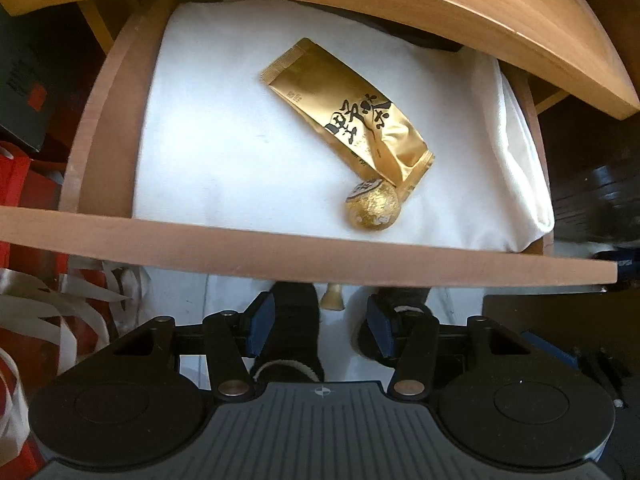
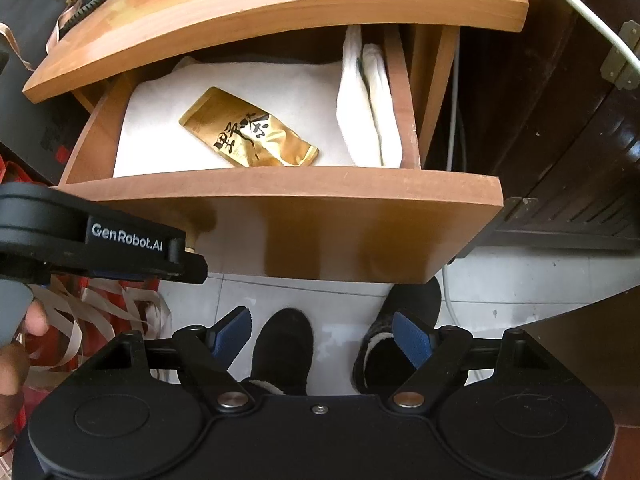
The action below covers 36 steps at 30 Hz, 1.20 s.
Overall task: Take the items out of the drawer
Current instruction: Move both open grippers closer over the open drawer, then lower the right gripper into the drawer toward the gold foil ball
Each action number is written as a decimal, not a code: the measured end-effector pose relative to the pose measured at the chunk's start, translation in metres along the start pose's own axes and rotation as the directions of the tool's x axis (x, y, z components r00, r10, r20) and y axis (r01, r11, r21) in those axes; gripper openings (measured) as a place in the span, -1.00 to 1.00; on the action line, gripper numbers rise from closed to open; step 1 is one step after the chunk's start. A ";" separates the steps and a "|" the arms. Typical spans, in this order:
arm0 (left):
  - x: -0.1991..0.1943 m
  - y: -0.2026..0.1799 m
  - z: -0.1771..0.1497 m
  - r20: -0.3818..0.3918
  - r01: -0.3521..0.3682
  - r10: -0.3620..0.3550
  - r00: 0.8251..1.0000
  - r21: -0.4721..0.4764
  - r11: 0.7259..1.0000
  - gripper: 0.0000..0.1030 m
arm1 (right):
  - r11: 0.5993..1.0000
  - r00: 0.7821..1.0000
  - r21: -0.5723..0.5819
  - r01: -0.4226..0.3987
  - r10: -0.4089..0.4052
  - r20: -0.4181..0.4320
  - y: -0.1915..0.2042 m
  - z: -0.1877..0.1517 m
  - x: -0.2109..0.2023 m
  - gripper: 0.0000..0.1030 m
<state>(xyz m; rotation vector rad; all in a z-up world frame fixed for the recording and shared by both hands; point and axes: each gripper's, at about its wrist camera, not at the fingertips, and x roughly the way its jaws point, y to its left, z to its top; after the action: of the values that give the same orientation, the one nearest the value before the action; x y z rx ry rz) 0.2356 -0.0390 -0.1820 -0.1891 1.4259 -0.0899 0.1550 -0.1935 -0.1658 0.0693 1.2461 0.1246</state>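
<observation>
The wooden drawer (image 1: 304, 248) stands pulled open, lined with white cloth (image 1: 224, 136). A gold packet with black characters (image 1: 344, 108) lies on the cloth, and a gold foil ball (image 1: 372, 208) sits against its near end. My left gripper (image 1: 320, 320) is open and empty, just in front of the drawer's front panel, above the brass knob (image 1: 333, 297). In the right wrist view the drawer (image 2: 320, 220) and packet (image 2: 248, 136) show from further back; the ball is hidden behind the front panel. My right gripper (image 2: 324, 336) is open and empty, below and in front of the drawer.
The cabinet top (image 2: 260, 8) overhangs the drawer's back. Folded white cloth (image 2: 368, 112) stands along the drawer's right side. The left gripper's body (image 2: 96, 240) is at the drawer's front left. Red bags with white ribbons (image 1: 48, 320) are on the left, a dark cabinet (image 2: 560, 140) on the right, feet in black slippers (image 2: 284, 348) on tile below.
</observation>
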 end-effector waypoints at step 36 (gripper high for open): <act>-0.084 0.030 0.018 0.050 0.089 -0.090 0.995 0.015 0.996 0.02 | 0.974 0.976 -0.141 -0.177 0.192 0.106 0.013 0.065 -0.066 0.43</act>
<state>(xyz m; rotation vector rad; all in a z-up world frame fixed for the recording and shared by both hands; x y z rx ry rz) 0.2395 0.0069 -0.1039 -0.2435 1.3658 -0.1664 0.1952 -0.1882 -0.0810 0.0782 1.1077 0.3586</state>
